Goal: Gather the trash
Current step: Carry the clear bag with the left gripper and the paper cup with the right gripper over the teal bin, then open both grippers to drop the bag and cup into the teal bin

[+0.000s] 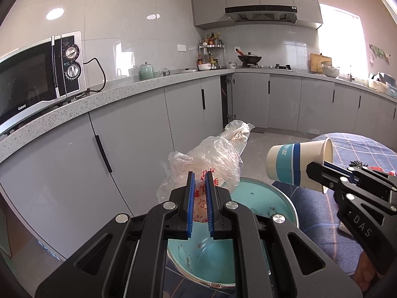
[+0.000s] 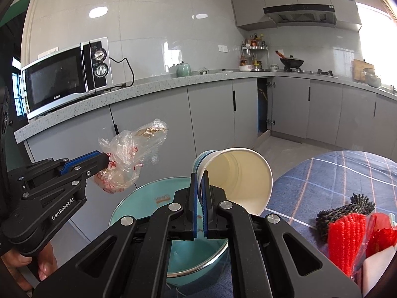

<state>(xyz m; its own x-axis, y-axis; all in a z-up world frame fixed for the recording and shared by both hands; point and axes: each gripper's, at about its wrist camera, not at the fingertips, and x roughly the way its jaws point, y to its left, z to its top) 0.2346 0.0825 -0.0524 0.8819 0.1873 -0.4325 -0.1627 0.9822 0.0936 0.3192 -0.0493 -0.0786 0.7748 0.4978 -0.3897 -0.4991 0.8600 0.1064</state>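
Here, left claw (image 1: 199,176) pinching red-lettered plastic bag (image 1: 213,156), "DAS" right claw (image 2: 199,177) clamped on paper cup (image 2: 238,176)

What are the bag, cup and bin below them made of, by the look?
Bag: thin clear plastic film, crinkled and glossy, with red print. Cup: likely coated paper, matte cream inside with a rolled rim, teal printed band outside. Bin: teal painted inside with a shiny rim, probably metal, though it could be plastic.

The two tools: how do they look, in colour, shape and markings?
Both are black, with slotted arms, round silver bolts and blue ribbed pads. The left tool carries white "GenRobot.AI" lettering on its side; the right tool carries "DAS". No cables or sleeves are visible.
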